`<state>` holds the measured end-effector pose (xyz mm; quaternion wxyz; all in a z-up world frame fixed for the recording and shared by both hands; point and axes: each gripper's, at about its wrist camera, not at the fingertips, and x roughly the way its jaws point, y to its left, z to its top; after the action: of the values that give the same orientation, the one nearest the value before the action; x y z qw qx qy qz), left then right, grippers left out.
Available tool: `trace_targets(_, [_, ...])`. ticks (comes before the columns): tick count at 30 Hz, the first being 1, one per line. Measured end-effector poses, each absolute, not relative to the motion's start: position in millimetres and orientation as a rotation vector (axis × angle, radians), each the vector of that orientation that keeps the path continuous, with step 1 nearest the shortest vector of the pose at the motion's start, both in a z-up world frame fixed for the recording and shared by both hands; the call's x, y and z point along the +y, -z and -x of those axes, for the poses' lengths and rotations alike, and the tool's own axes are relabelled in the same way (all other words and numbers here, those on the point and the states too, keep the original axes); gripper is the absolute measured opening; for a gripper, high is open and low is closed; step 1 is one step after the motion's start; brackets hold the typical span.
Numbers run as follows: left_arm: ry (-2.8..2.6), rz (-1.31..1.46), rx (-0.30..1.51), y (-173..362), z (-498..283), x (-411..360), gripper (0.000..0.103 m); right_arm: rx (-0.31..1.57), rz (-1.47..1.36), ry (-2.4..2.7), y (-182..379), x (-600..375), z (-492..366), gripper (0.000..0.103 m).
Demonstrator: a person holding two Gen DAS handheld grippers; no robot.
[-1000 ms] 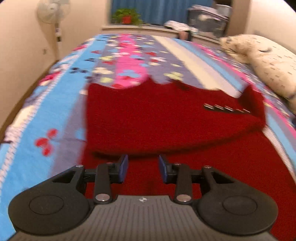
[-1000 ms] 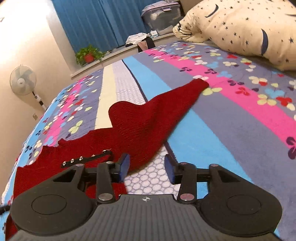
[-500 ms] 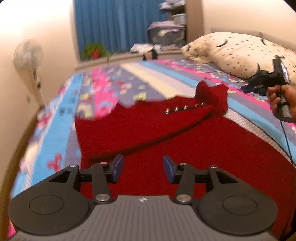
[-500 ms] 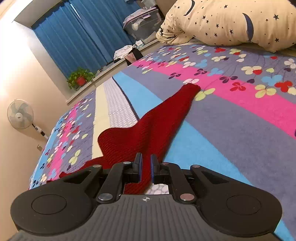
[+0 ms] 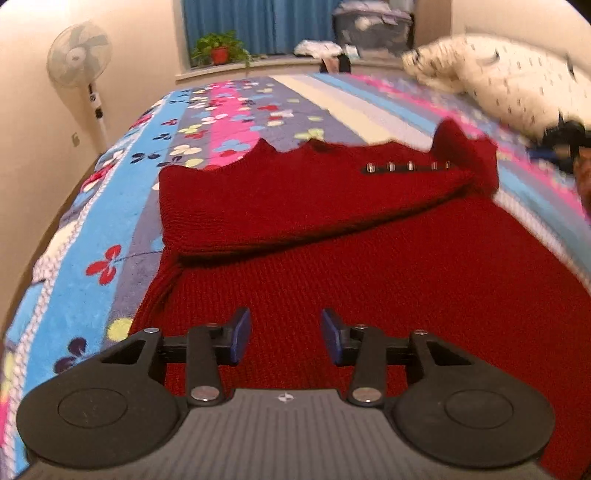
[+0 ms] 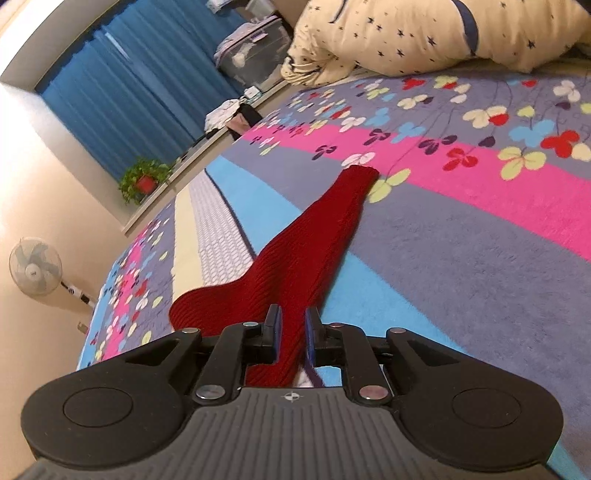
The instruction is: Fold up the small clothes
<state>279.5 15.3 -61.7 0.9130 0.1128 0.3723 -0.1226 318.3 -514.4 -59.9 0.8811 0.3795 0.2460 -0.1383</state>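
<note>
Red knit sweater is lying flat on the bed, over a flowered striped blanket; one side is folded across the body, with a row of metal buttons showing near the far edge. Left tool is hovering over the near part of the sweater, jaws apart after just narrowing a little, nothing between them. Right tool is sitting nearly closed, jaws having just eased open slightly, with the sweater's sleeve running between the pads; sleeve is stretching away across the blanket toward a pillow.
</note>
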Motion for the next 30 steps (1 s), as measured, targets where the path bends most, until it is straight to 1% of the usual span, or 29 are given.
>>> trace_targets(2, [0.242,-0.252,0.793,67.2,-278.9,20.2,0.047,0.510,-0.809,0.287,67.7,-520.6,-326.0,0.016])
trace_targets(7, [0.247,-0.170,0.893,79.3,-291.8,33.4,0.047,0.497,-0.866,0.296,90.2,-536.8,-350.5,0.016])
trace_targets(9, [0.230,-0.197,0.947,90.3,-295.4,33.5,0.048,0.489,-0.892,0.311,100.0,-542.4,-360.4,0.024])
trace_targets(10, [0.231,-0.209,0.945,92.8,-295.3,33.3,0.049,0.490,-0.900,0.318,104.1,-544.3,-365.0,0.035])
trace_targets(11, [0.233,-0.218,0.940,91.3,-295.2,31.9,0.049,0.490,-0.908,0.323,108.6,-547.2,-370.3,0.042])
trace_targets(14, [0.237,-0.230,0.936,93.8,-294.4,31.5,0.049,0.497,-0.926,0.332,122.0,-556.2,-386.4,0.044])
trace_targets(17, [0.240,-0.232,0.931,95.5,-295.5,30.9,0.050,0.486,-0.966,0.338,134.3,-566.6,-398.9,0.044])
trace_targets(21, [0.242,-0.241,0.921,96.4,-294.6,28.0,0.050,0.466,-0.964,0.334,137.3,-572.1,-415.1,0.044])
trace_targets(23, [0.242,-0.243,0.919,97.0,-294.6,27.2,0.050,0.468,-0.949,0.319,139.1,-571.1,-422.1,0.043])
trace_targets(24, [0.242,-0.243,0.917,97.2,-294.0,27.0,0.050,0.472,-0.937,0.310,139.8,-569.9,-424.8,0.037])
trace_targets(25, [0.242,-0.244,0.916,97.4,-294.1,26.6,0.050,0.479,-0.931,0.308,140.1,-569.4,-426.3,0.019])
trace_targets(26, [0.241,-0.246,0.916,97.3,-293.1,26.1,0.050,0.476,-0.927,0.313,139.7,-569.2,-425.3,0.015])
trace_targets(30, [0.241,-0.246,0.918,97.0,-293.1,25.9,0.050,0.355,-0.923,0.465,115.3,-562.8,-395.0,0.013])
